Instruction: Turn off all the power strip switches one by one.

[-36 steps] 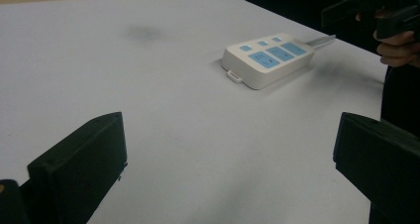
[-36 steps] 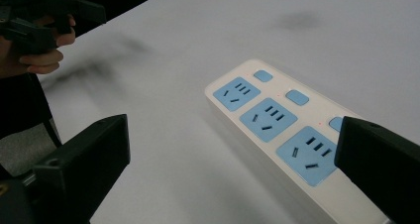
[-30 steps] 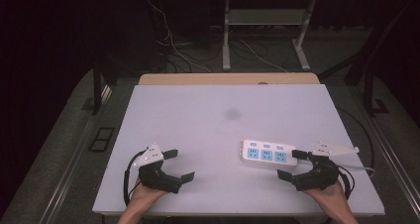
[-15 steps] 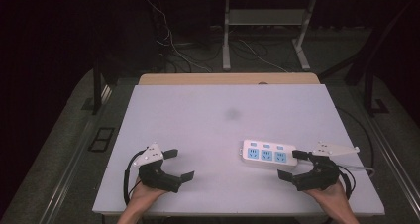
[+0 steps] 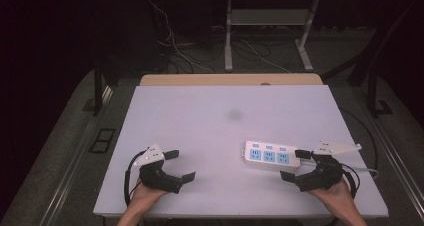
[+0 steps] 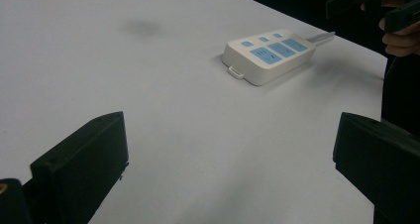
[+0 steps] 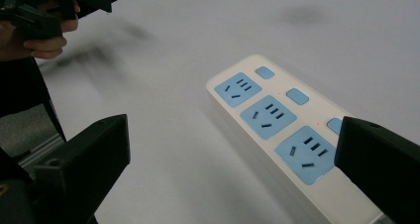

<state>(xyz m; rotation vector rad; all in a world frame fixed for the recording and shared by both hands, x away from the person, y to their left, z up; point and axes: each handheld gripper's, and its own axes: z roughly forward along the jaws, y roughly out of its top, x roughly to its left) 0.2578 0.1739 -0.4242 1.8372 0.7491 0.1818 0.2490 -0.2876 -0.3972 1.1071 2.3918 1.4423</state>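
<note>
A white power strip [image 5: 270, 155] with three blue sockets and blue switches lies flat on the white table [image 5: 220, 116], right of centre near the front. In the right gripper view the strip [image 7: 277, 125] lies just ahead of my jaws. My right gripper [image 5: 296, 165] rests at the strip's right end, open, nothing between its jaws. My left gripper [image 5: 179, 165] sits on the table at the front left, open and empty, well apart from the strip [image 6: 270, 53]. The strip's cord [image 5: 362, 170] runs off to the right.
A faint dark smudge [image 5: 234, 114] marks the table's middle. A wooden strip [image 5: 230, 79] borders the far edge. Beyond the table stand a metal stand's legs [image 5: 265, 41] and loose cables [image 5: 175, 46] on the floor. The other hand and gripper [image 7: 44, 11] show in the right gripper view.
</note>
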